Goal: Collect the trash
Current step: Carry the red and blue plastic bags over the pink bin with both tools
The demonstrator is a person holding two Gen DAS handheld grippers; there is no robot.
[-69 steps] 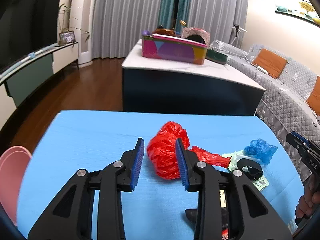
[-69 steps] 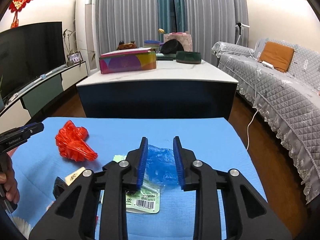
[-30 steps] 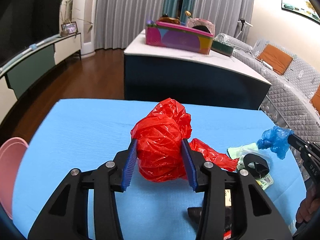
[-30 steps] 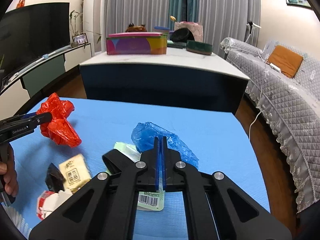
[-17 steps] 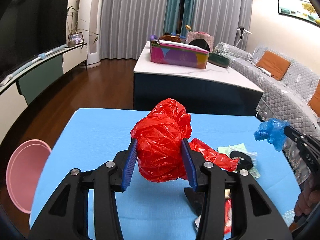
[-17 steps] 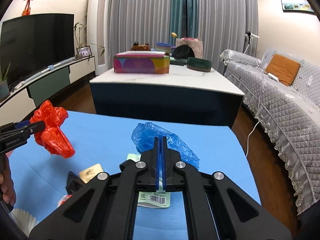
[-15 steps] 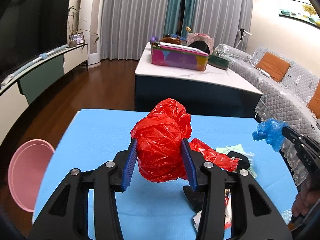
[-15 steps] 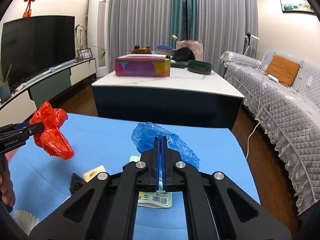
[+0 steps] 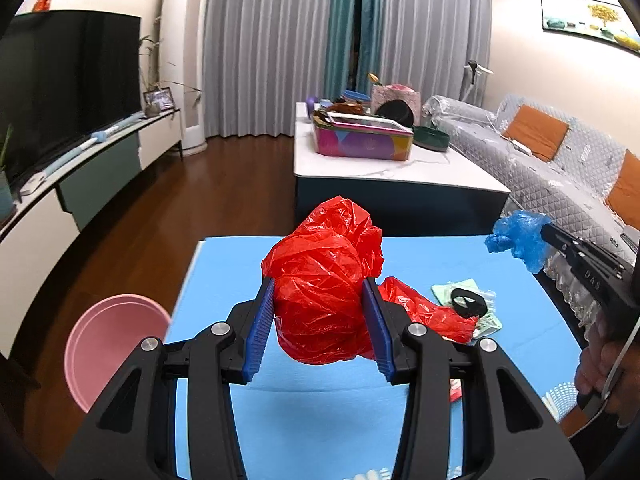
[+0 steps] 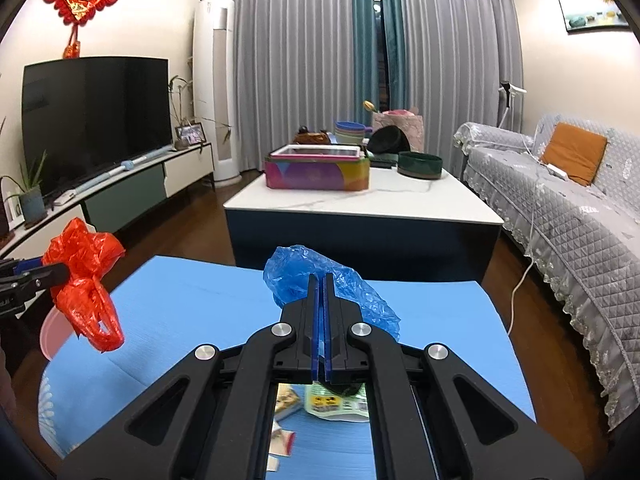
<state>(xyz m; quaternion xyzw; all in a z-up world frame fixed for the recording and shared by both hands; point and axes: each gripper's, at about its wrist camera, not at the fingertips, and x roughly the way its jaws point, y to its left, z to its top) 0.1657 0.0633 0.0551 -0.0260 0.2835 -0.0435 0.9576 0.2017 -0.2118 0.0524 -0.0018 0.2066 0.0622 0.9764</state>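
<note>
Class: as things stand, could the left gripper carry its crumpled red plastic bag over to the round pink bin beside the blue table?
Probably yes: the left gripper holds the crumpled red plastic bag clear above the blue table, and nothing stands between it and the round pink bin.

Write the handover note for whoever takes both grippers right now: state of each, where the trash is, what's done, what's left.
Left gripper: shut on the red plastic bag, held up off the blue table.
Right gripper: shut on the blue plastic bag, also held in the air.
Pink bin: on the floor by the table's left edge; nothing visible inside from this angle.
Done: both bags picked up.
Left: drop both bags, presumably into the bin, then collect what remains on the table: the green packet with a black ring on it, and small wrappers below the right gripper.
</note>
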